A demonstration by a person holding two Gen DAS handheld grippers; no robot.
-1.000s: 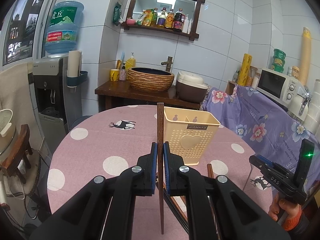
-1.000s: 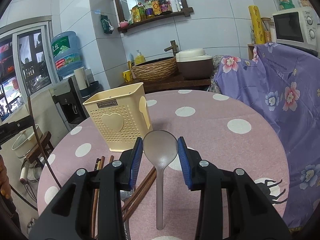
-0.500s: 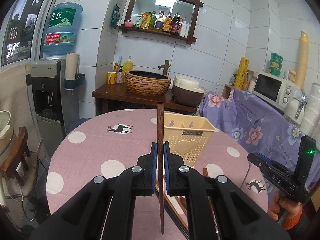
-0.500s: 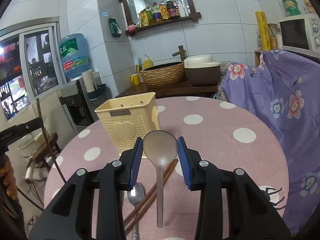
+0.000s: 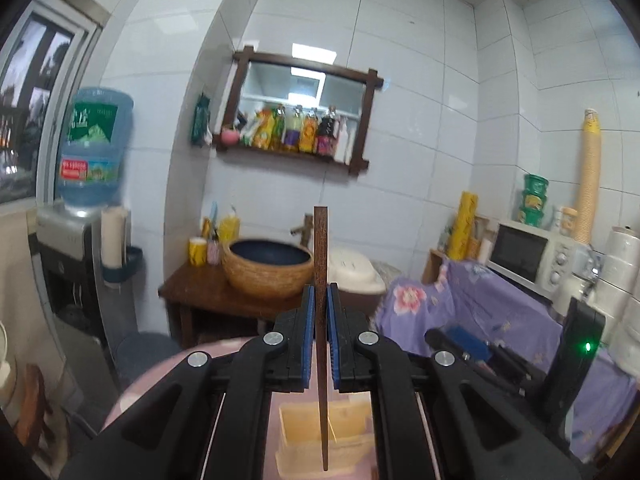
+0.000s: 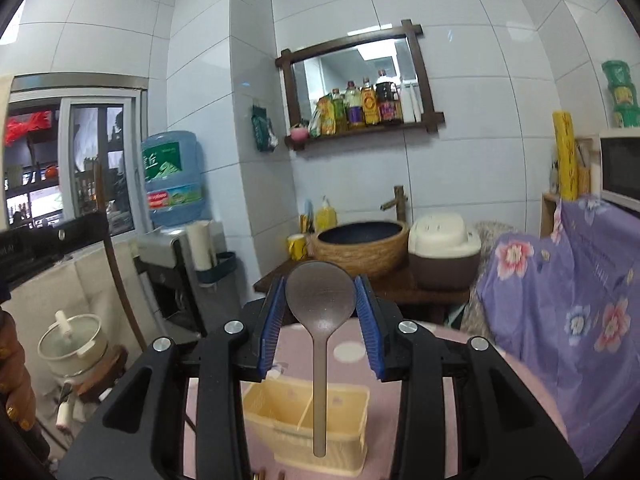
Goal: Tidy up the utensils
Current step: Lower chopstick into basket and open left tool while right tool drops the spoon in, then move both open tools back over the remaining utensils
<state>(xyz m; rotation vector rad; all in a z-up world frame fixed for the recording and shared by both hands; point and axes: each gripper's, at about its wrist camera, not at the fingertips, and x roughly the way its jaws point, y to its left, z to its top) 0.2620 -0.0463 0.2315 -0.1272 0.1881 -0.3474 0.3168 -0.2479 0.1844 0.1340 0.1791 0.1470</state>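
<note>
My left gripper [image 5: 319, 312] is shut on a dark wooden chopstick [image 5: 320, 264], held upright, its lower tip hanging over the cream plastic utensil holder [image 5: 344, 436]. My right gripper [image 6: 320, 304] is shut on a translucent brown spoon [image 6: 320, 300], bowl up between the blue pads, handle pointing down over the utensil holder [image 6: 280, 412], above its divided compartments. The holder stands on the pink polka-dot table [image 6: 448, 344]. The right gripper also shows at the right of the left wrist view [image 5: 500, 356]; the left gripper and its chopstick show at the left of the right wrist view [image 6: 48, 240].
Behind the table stand a wooden counter with a woven basin [image 5: 268, 268], a rice cooker [image 6: 444, 256] and a water dispenser [image 5: 92, 160]. A purple flowered cloth [image 6: 580, 300] covers furniture at the right, with a microwave [image 5: 532, 256] on it. A pot [image 6: 72, 344] sits low left.
Both grippers have risen and moved forward over the utensil holder, which now lies below them. The loose chopsticks and spoon on the table have dropped out of view.
</note>
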